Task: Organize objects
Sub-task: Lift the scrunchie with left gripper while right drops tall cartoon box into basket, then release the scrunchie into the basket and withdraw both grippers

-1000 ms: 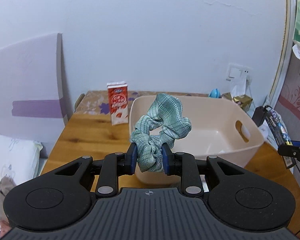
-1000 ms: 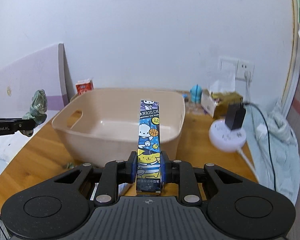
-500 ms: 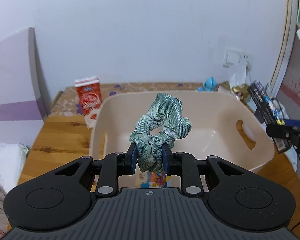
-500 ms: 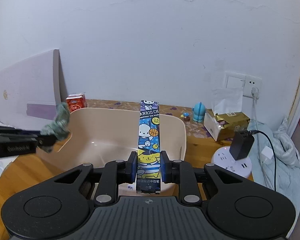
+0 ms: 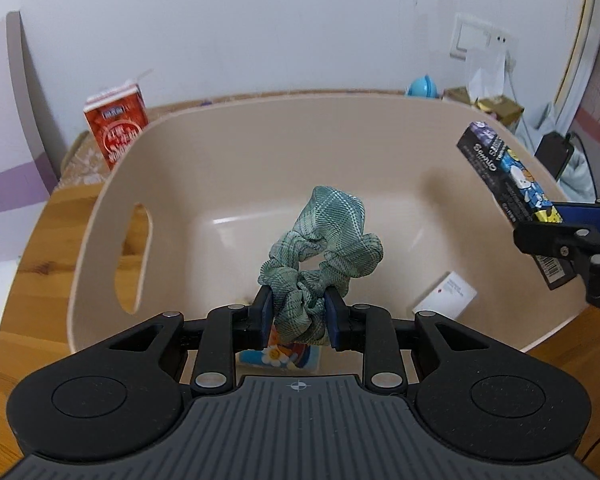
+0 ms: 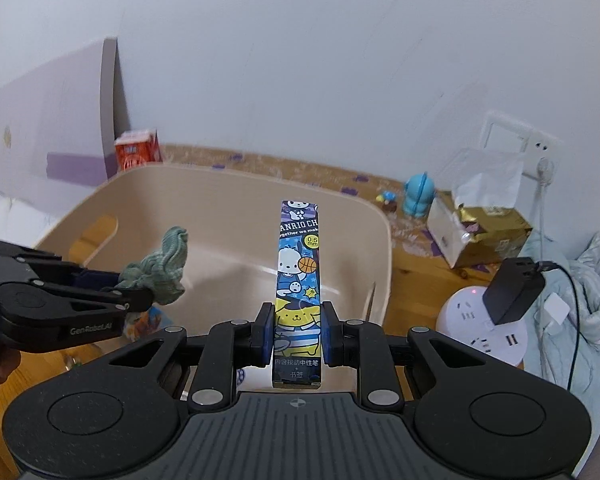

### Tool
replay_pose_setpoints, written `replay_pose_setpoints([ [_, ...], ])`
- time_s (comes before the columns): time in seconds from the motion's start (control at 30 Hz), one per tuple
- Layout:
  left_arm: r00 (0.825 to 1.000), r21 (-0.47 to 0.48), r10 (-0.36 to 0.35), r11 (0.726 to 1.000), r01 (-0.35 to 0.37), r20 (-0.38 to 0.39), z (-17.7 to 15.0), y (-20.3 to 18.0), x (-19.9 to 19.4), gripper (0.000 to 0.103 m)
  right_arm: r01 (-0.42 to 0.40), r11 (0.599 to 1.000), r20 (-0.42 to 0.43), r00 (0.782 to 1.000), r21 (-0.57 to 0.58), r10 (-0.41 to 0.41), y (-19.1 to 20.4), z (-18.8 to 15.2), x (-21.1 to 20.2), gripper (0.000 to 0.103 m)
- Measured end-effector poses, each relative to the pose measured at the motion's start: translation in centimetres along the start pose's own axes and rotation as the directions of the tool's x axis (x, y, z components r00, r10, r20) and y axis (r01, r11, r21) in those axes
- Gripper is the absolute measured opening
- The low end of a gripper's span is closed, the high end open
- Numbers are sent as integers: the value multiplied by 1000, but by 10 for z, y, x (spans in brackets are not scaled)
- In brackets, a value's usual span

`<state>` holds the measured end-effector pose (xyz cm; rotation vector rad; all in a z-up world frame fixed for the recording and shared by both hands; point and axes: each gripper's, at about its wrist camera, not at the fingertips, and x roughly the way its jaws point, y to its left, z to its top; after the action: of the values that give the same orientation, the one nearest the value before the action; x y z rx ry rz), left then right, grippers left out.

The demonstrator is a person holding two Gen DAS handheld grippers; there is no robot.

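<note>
While the left gripper (image 5: 299,312) clamps the green scrunchie (image 5: 320,256) over the beige bin (image 5: 260,152), the right gripper (image 6: 296,334) clamps the pen box (image 6: 298,280) upright above the bin's near rim.

Cartoon-printed pen box (image 6: 298,280) clamped upright in right gripper (image 6: 297,334), green scrunchie (image 6: 162,266) pinched by left gripper (image 6: 136,290), both held over beige plastic bin (image 6: 380,248).

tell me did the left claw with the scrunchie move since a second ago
Yes. The left claw carried the scrunchie forward over the bin; the milk carton now sits farther left.
</note>
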<state>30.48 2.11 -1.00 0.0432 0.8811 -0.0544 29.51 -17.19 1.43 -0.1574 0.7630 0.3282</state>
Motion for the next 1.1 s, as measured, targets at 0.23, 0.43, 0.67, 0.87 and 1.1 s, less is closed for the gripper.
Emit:
replay_pose_setpoints([
  [0.23, 1000, -15, 3, 1000, -3, 5, 0, 1, -2, 62, -10, 1000, -45, 999, -7, 9, 1, -6, 12, 34],
  [0.43, 995, -35, 25, 999, -22, 94, 3, 1, -30, 84, -9, 1000, 14, 1000, 7, 9, -3, -5, -9, 63],
  [0.67, 985, -69, 48, 997, -37, 163, -6, 1, -70, 91, 11, 1000, 104, 994, 3, -11, -2, -8, -50, 103],
  [0.87, 982, -84, 41, 996, -26, 182, -21, 0, -96, 92, 22, 1000, 115, 993, -1, -22, -2, -21, -73, 103],
  [1.1, 985, -85, 39, 996, -25, 169, -47, -1, -108, 92, 35, 999, 94, 995, -9, -34, -2, -45, -82, 103],
])
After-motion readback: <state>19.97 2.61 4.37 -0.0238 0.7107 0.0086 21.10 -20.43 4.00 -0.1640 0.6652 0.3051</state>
